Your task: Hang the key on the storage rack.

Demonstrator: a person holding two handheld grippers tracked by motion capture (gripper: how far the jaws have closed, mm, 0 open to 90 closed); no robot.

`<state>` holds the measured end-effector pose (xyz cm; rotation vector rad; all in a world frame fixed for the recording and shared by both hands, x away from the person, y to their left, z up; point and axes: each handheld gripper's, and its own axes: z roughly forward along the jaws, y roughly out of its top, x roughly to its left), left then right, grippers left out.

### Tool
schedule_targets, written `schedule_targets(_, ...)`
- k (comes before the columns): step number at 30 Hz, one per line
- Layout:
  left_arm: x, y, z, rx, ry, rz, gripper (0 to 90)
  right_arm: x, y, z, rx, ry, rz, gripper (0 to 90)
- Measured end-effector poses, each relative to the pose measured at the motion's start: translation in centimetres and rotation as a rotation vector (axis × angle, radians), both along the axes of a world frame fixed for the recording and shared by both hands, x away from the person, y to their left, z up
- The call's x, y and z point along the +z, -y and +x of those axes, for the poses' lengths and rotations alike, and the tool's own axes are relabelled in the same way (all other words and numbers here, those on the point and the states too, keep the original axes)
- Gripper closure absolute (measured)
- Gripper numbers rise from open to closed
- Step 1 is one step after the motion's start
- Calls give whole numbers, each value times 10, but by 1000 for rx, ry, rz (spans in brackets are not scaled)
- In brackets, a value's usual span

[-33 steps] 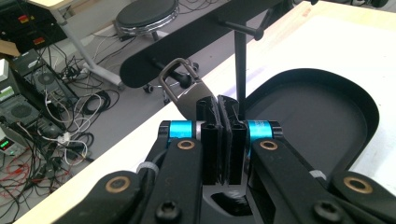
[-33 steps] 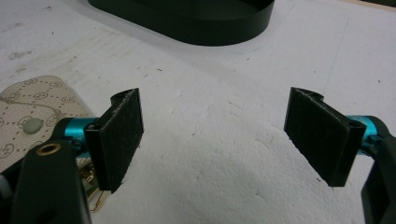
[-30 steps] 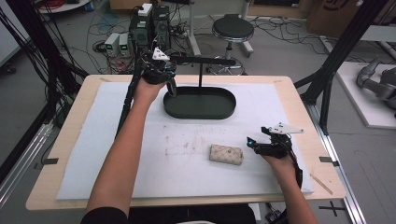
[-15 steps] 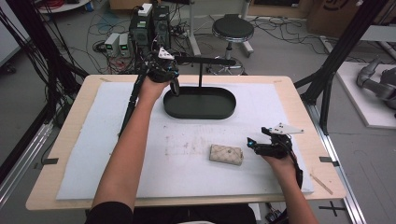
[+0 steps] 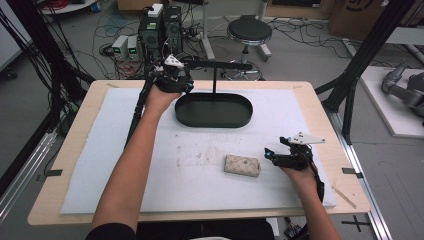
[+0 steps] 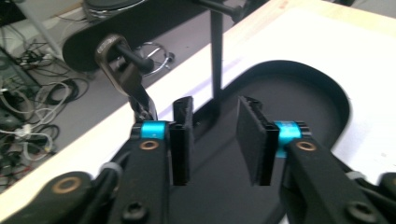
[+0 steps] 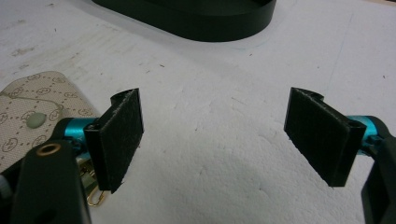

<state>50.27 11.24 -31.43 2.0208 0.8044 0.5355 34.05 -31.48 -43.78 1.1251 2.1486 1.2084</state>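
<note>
Since a second ago: left gripper [image 5: 176, 80] raised slightly and shifted toward the far edge of the table, now just off the left end of the black oval tray [image 5: 214, 110], beside the tray's horizontal bar [image 5: 219, 65]. Right gripper [image 5: 272, 155] unchanged, as is the pouch.

Black oval tray as landmark, near the far middle of the white foam mat [image 5: 100, 150] on the wooden table [image 5: 320, 110]. Thin upright post [image 6: 215, 56] rising from the tray's far rim, carrying the bar.

Left gripper jaws parted with a narrow gap, nothing between them; through the gap in the left gripper view, the tray's dark floor [image 6: 299, 98] and the post. Small metal clasp [image 6: 123, 77] hanging just left of the left jaw in that view; whether touching it, cannot tell.

Right gripper low over the mat, on the near right side of the tray, jaws spread wide and empty.

Beige patterned pouch [image 5: 242, 165] flat on the mat, nearer than the tray, just left of the right gripper; in the right gripper view, pouch [image 7: 37, 116] beside the left jaw with a gold clip [image 7: 95, 198] at its edge.
</note>
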Motion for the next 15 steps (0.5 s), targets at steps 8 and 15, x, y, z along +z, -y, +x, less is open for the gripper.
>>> schedule_targets(8, -21, -31, -40, -31, -28, -64, 482, 1, -2, -2, 13, -2, 2, 202)
schedule_targets(15, -41, -52, -72, -58, -49, -87, 391, 1, -2, -2, 17, 4, 2, 202)
